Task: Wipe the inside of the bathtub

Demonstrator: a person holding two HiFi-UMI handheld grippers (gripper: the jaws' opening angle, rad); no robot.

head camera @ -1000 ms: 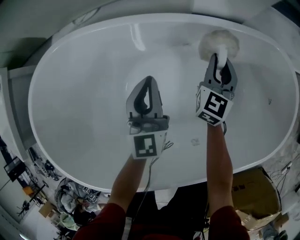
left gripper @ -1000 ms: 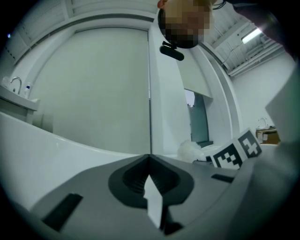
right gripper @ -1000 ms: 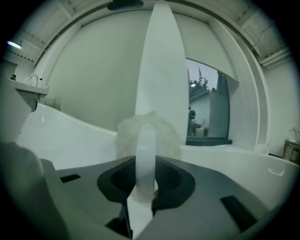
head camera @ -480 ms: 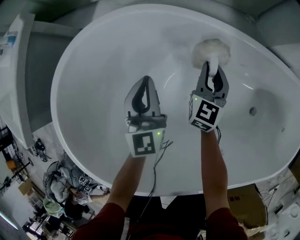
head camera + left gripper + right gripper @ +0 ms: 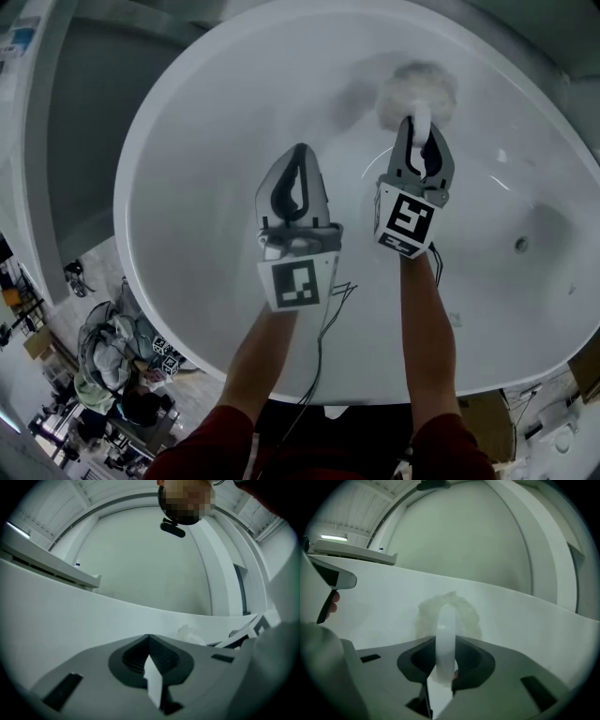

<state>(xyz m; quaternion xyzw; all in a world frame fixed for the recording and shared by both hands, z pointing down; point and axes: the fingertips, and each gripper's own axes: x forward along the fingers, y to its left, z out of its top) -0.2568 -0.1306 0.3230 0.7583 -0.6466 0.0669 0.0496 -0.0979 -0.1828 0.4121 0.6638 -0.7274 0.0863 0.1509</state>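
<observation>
The bathtub is glossy white all over. The brush has a fluffy off-white head and a pale, milky white handle. The left gripper and right gripper are light grey, dark grey inside the jaws. Their cubes carry black-and-white square markers. The sleeves are dark red.

The bathtub looks smooth and glossy, the brush fluffy-headed with a smooth plastic handle.
</observation>
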